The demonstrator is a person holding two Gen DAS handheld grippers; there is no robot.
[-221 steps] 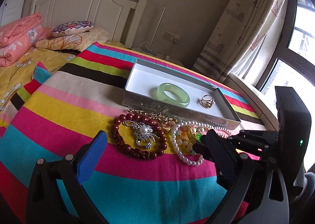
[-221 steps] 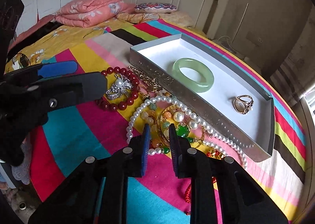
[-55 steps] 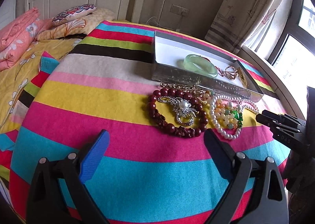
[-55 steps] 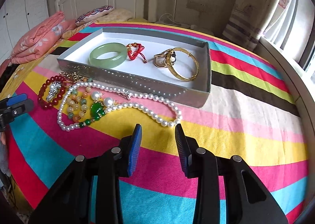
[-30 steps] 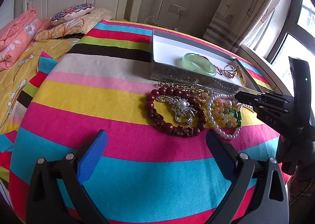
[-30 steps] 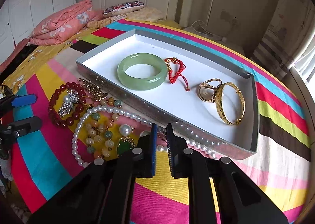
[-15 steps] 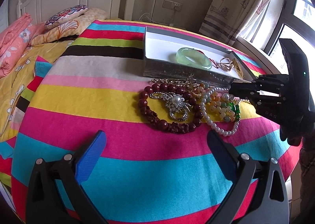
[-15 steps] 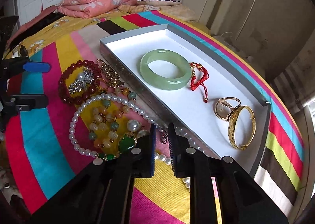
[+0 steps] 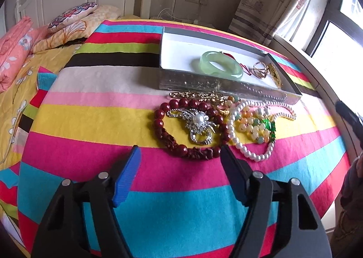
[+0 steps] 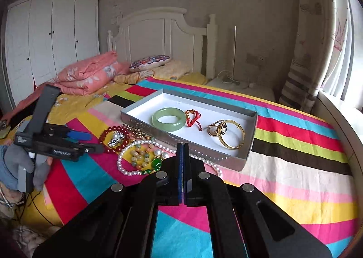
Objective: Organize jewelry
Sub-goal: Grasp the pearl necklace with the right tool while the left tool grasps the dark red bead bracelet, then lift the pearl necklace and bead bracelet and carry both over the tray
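Left gripper (image 9: 179, 158): its fingers (image 9: 127, 174) are wide apart and hold nothing. It sits low over the striped cloth (image 9: 90, 121), just in front of the red bead bracelet (image 9: 181, 144).
Right gripper (image 10: 182, 146): its fingers are pressed together. I cannot see anything between them. It points at the near wall of the box (image 10: 247, 142).
Box: it is a flat silver tray with a white inside, lying on the striped cloth.
In the box: a green bangle (image 10: 169, 119), a red string charm (image 10: 193, 118), a gold ring (image 10: 214, 128) and a gold bangle (image 10: 230, 136). The ring and the gold bangle touch.
Outside the box: the red bead bracelet lies around a shiny brooch (image 9: 199, 124). Beside it a pearl necklace (image 9: 249, 153) lies around some colored beads and a green stone (image 9: 268, 126). A gold chain (image 9: 199, 95) lies just beside the box wall.
Far away: a bed with a white headboard (image 10: 158, 31) and pink folded blankets (image 10: 86, 76).
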